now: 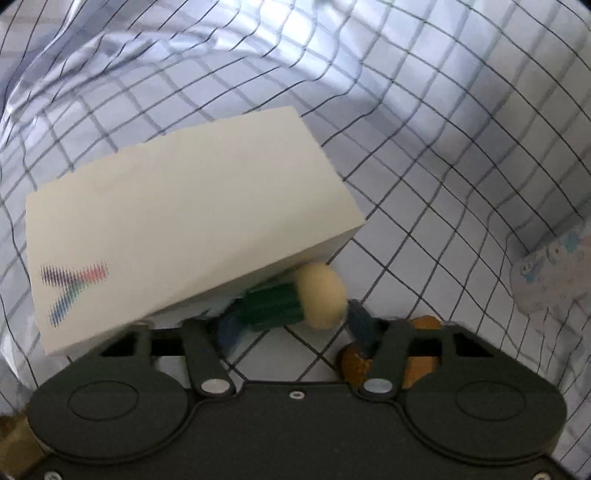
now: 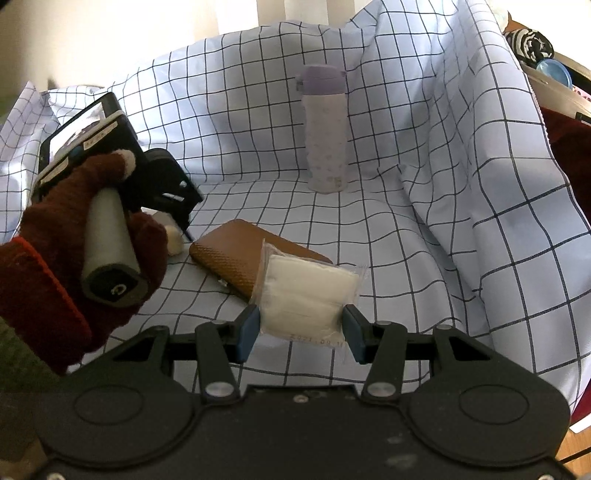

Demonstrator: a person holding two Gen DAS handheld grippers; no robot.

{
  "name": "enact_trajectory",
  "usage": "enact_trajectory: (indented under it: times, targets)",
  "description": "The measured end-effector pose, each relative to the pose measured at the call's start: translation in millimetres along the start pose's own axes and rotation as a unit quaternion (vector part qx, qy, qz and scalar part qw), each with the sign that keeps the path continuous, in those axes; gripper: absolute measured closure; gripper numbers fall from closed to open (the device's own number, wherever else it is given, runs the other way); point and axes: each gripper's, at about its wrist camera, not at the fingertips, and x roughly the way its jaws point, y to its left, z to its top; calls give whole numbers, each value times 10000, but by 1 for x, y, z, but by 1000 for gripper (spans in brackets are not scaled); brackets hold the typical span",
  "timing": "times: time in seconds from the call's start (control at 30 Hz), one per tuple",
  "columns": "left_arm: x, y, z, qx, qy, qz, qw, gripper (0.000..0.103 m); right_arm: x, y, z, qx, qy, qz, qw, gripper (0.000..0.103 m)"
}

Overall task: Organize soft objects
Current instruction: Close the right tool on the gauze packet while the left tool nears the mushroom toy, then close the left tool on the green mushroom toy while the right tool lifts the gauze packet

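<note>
The right hand-held gripper [image 2: 300,328] is clamped on a white packet [image 2: 306,295] above the checked cloth [image 2: 443,206]. Only the left wrist view shows the left hand-held gripper [image 1: 291,325] closed around a green-and-cream toy [image 1: 295,299] beside a white box [image 1: 184,221].

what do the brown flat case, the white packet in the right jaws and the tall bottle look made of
Brown flat case: probably leather or faux leather, matte with a woven grain. White packet: soft white padding in clear glossy film with crimped edges. Tall bottle: smooth pale body and lilac cap, plastic or coated metal; cannot tell which.

Rumpled checked cloth [image 2: 461,155]; bright pale wall [image 2: 147,22] behind.
</note>
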Motion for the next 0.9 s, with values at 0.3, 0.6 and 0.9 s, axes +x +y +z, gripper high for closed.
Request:
enact_trajectory:
  times: [0.3,0.6,0.9]
  targets:
    - [-23,13,-24,1427,258,-324,9889,49,9,1,-1,-13,266,-211,9994,54]
    - [-48,28,-67,2995,247,-331,9532,49,31,-4,-2,338,500,-394,9974,51]
    - [-51,32,-71,3266,85,-357,9445,49,50,-6,-1,590,667,-547,9945,30]
